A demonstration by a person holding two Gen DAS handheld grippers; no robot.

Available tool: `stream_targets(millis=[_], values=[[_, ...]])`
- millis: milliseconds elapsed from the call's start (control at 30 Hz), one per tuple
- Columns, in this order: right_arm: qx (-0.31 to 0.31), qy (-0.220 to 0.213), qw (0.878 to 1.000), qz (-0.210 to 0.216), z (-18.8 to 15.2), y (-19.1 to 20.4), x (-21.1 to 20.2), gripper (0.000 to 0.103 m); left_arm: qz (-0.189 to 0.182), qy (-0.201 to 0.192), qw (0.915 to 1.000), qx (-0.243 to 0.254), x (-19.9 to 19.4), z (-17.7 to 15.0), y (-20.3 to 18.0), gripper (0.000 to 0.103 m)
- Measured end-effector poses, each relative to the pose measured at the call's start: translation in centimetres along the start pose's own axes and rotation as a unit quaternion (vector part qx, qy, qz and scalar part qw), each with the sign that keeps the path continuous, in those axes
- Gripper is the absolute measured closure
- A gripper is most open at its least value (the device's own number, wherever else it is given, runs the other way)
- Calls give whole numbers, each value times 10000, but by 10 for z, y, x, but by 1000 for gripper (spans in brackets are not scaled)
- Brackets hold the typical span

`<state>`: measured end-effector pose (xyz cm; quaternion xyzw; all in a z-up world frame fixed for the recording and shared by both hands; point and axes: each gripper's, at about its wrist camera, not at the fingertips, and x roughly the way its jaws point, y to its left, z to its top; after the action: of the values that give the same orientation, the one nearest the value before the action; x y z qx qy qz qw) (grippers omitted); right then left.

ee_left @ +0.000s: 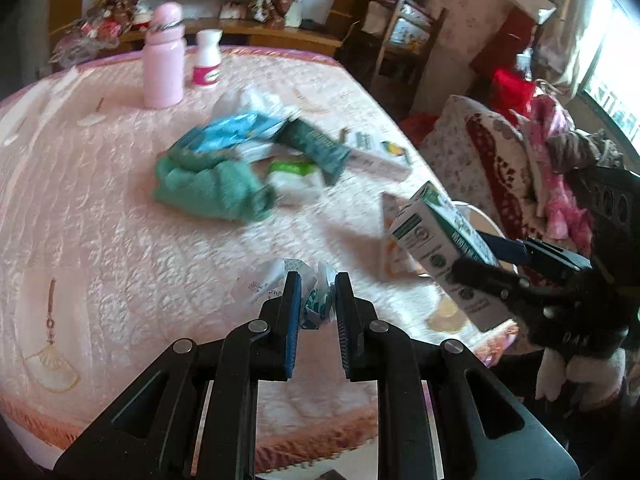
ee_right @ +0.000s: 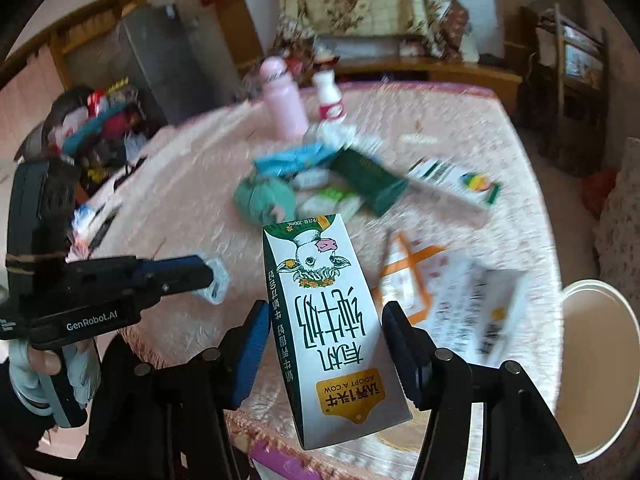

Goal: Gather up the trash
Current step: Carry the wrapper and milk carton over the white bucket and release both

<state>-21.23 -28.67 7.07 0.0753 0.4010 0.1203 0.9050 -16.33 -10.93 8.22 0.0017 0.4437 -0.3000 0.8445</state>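
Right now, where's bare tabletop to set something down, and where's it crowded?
Free: the wide stretch left of the green cloth, between the pink bottle and the left gripper. Crowded: the wrapper pile behind the cloth, and the right edge near the milk carton and leaflets.

pile in mid-table (ee_right: 320,184): motion-blurred in both views; the wrappers' print cannot be read.
crumpled wrapper (ee_left: 316,300): mostly hidden between the left gripper (ee_left: 316,312) pads; its kind cannot be told.
milk carton (ee_right: 328,320): near end hidden behind the right gripper (ee_right: 326,344) frame.
white bin (ee_right: 592,372): cut off by the fisheye's right rim; inside too washed out to tell.
leaflet (ee_right: 472,312): text smeared, unreadable.
far shelves (ee_left: 400,28): contents too small to name.
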Motion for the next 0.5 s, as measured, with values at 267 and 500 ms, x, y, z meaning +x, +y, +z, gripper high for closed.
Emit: stream_targets(millis=[267, 500], values=[[412, -479, 9969, -468, -1, -50, -56, 47, -410, -106, 9984, 380, 2, 20, -52, 89], [907, -633, 9885, -1030, -15, -107, -91, 47, -793, -73, 9928, 896, 18, 36, -115, 89]])
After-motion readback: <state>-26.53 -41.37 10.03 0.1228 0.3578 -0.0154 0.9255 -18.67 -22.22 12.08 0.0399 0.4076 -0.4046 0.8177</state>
